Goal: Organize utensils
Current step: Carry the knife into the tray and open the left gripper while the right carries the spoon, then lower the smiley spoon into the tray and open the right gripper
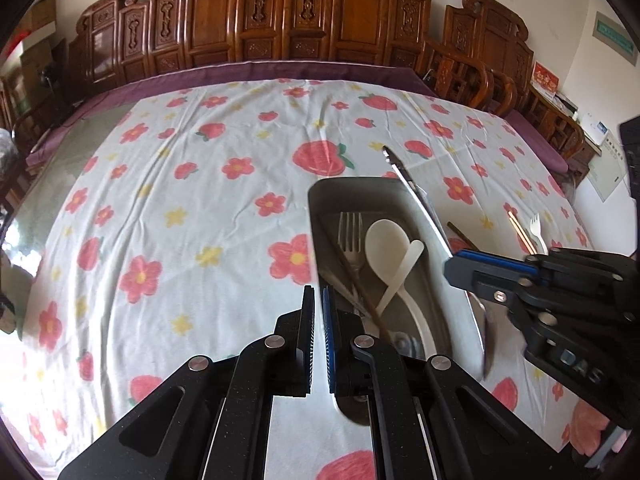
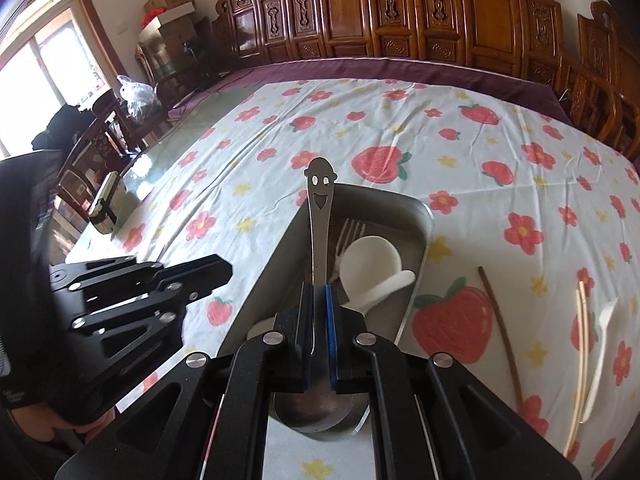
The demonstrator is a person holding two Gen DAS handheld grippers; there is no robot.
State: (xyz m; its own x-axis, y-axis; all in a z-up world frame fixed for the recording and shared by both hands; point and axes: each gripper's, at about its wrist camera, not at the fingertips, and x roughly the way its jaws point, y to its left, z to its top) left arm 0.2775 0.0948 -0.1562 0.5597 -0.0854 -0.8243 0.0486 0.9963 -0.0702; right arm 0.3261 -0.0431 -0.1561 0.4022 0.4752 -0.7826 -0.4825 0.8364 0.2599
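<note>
My right gripper (image 2: 319, 294) is shut on a metal spoon (image 2: 320, 208) with a smiling face cut into its handle end. It holds the spoon over the near part of a steel tray (image 2: 425, 216), handle pointing away and bowl under the fingers. In the left wrist view the same spoon (image 1: 420, 200) slants across the tray's (image 1: 320, 200) right rim, held by the right gripper (image 1: 460, 270). In the tray lie a fork (image 1: 350, 236), two white spoons (image 1: 384, 244) and a brown chopstick. My left gripper (image 1: 318, 300) is shut and holds nothing, above the tray's left wall.
On the flowered cloth right of the tray lie a brown chopstick (image 2: 500, 320), a pale chopstick pair (image 2: 580, 344) and a small white plastic fork (image 2: 600, 344). Carved wooden chairs (image 2: 400, 8) line the far edge. A small box (image 2: 106, 208) stands on the bare glass at left.
</note>
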